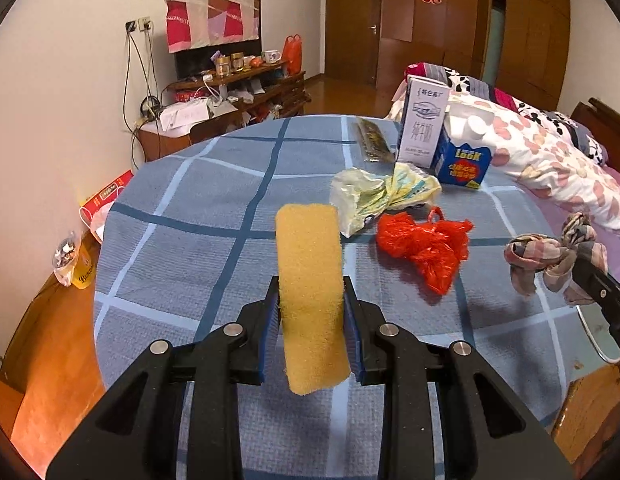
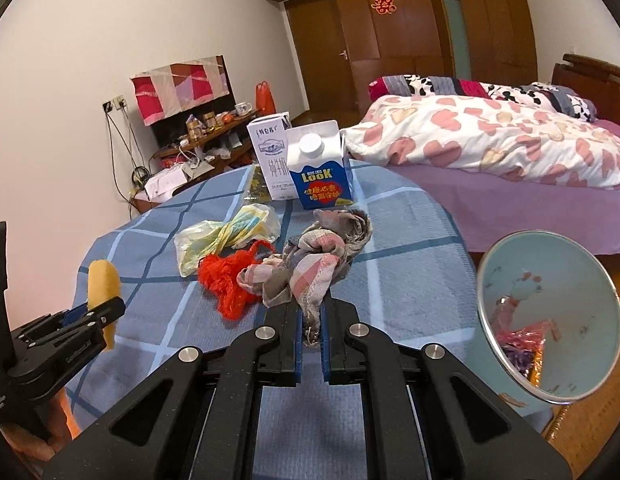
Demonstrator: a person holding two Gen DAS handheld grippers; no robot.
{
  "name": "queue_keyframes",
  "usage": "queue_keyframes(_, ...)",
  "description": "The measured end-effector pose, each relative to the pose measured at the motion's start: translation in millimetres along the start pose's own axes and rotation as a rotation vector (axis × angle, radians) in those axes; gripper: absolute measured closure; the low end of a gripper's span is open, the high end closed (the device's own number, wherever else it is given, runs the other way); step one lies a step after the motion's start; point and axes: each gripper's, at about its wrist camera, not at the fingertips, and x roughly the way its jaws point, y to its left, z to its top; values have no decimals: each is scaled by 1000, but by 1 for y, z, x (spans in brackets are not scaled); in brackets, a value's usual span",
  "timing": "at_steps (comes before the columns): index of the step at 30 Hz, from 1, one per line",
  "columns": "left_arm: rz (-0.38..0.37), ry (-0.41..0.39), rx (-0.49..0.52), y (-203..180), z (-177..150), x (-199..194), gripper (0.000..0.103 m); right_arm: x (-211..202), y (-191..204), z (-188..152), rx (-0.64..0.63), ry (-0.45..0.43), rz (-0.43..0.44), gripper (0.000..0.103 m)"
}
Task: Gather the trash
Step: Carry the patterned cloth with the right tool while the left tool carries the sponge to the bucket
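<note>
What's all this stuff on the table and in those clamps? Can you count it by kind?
Cartons: 2, white milk carton, blue carton
Plastic bags: 2, pale bag, red bag
Sponges: 1, yellow sponge
Cloths: 1, checked cloth
Total: 6

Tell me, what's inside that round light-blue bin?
Inside the round light-blue bin lie crumpled pink and purple wrappers. Its near wall hides the bin's bottom.

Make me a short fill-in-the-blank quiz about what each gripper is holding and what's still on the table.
1. The left gripper grips a yellow ____.
2. The right gripper is shut on a crumpled plaid ____.
3. The plastic bag lying loose beside the pale bag is ____ in colour.
4. The milk cartons stand ____ on the table.

Missing words: sponge; cloth; red; upright
</note>
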Motion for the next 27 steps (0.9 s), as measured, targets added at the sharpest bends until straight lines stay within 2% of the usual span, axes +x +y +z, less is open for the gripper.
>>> queue_keyframes(27, -41, -50, 67, -30, -12, -39, 75, -43, 7, -17, -39, -28, -8, 95)
